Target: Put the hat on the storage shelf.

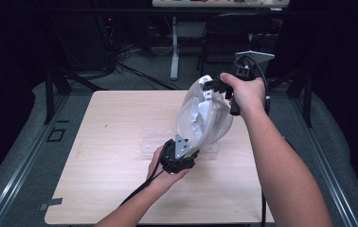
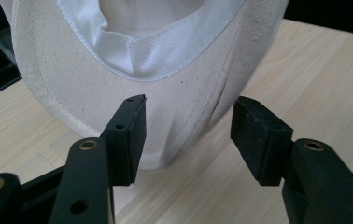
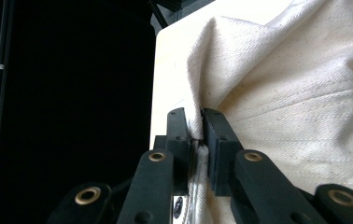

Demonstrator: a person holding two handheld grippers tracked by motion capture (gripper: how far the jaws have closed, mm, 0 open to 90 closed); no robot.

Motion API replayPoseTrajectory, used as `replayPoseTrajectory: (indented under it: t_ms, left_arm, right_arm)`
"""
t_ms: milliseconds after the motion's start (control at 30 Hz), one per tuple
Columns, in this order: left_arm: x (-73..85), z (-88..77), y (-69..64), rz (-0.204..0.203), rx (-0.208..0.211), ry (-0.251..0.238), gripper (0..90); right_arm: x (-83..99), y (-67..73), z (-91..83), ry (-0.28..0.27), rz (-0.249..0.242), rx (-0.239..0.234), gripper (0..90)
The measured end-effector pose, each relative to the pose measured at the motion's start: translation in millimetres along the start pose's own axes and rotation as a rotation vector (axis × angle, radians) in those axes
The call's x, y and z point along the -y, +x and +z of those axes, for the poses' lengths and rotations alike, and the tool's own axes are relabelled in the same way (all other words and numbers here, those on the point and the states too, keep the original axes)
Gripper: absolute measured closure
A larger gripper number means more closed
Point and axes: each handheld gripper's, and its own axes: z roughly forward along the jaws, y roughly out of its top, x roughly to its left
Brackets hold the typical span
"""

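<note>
A cream cloth hat (image 1: 204, 118) with a white lining hangs above the middle of the wooden table (image 1: 111, 132). My right gripper (image 1: 211, 88) holds it from the top, shut on its edge. In the right gripper view the jaws (image 3: 198, 127) pinch a fold of the hat's fabric (image 3: 296, 93). My left gripper (image 1: 186, 150) sits below the hat near its lower end. In the left gripper view it stands open (image 2: 188, 135), with the hat's outer rim (image 2: 165, 84) just beyond its pads and nothing pressed between them.
A clear plastic piece (image 1: 151, 144) lies on the table under the hat. Beyond the table's far edge stand a chair (image 1: 234, 33) and a white desk leg (image 1: 174, 47), with cables on the floor. Dark floor rails run along both sides.
</note>
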Motion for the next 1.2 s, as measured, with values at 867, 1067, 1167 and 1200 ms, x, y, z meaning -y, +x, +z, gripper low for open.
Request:
replayPoseTrajectory:
  t_ms: [867, 1067, 1167, 1200]
  left_arm:
    - [22.2, -23.4, 51.9, -0.112, 0.091, -0.078, 84.3]
    - [27.4, -22.3, 63.7, -0.15, 0.157, -0.111, 84.4]
    - [27.3, -20.9, 66.0, -0.144, 0.17, -0.114, 84.5]
    - [27.3, -19.7, 66.1, -0.149, 0.174, -0.121, 84.4]
  right_arm:
    - [7.7, 8.9, 13.9, 0.04, -0.05, -0.006, 82.0]
    - [7.8, 9.6, 16.2, 0.039, -0.052, 0.002, 82.1]
    - [7.3, 8.3, 15.2, 0.039, -0.05, 0.003, 82.0]
    - [7.1, 7.5, 14.4, 0.038, -0.053, 0.001, 82.1]
